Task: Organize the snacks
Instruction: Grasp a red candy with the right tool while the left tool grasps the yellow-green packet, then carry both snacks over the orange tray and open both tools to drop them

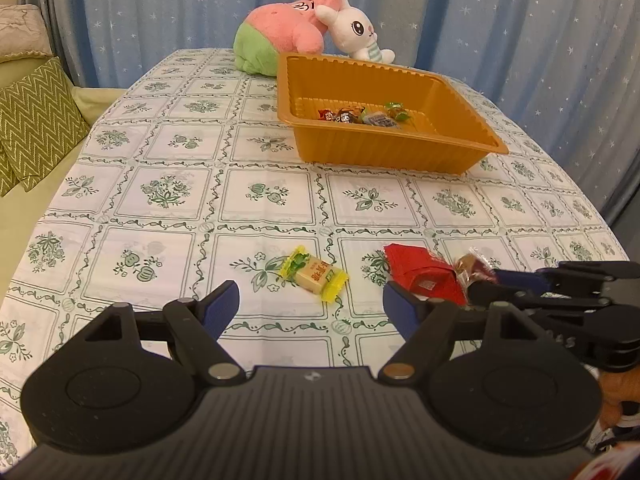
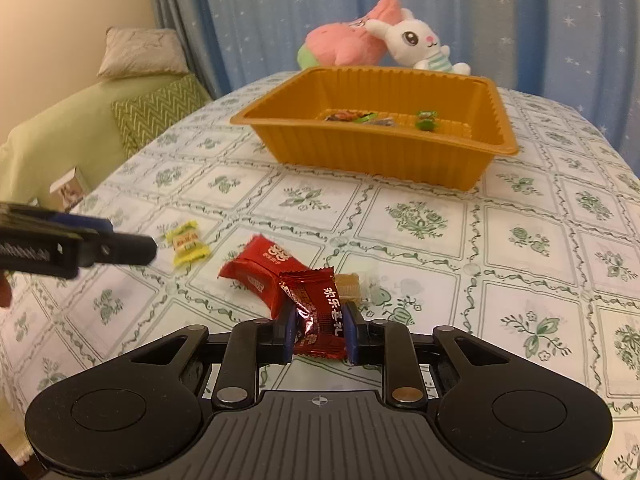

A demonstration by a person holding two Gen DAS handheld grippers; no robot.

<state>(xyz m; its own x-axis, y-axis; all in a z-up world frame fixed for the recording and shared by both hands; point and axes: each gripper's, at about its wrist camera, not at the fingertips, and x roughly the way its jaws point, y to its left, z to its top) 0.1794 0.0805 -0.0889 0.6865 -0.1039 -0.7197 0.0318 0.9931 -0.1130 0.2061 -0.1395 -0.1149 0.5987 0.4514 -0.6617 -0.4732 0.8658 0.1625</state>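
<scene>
My right gripper [image 2: 320, 328] is shut on a dark red foil candy [image 2: 318, 312], which stands upright between its blue pads just above the tablecloth. A bright red snack packet [image 2: 260, 272] lies beside it on the left, and a clear-wrapped caramel [image 2: 350, 284] lies just behind it. My left gripper [image 1: 310, 296] is open and holds nothing. A yellow-wrapped candy [image 1: 314, 278] lies on the cloth just ahead of its fingertips. In the left wrist view the right gripper [image 1: 486, 282] comes in from the right beside the red packet [image 1: 420, 272]. The orange tray [image 1: 380, 148] holds several candies [image 1: 360, 116].
A pink plush [image 1: 288, 24] and a white rabbit plush [image 1: 356, 28] sit behind the tray at the table's far edge. A sofa with green zigzag cushions [image 1: 36, 124] runs along the left. Blue star-print curtains hang behind. The left gripper [image 2: 120, 240] reaches in from the left in the right wrist view.
</scene>
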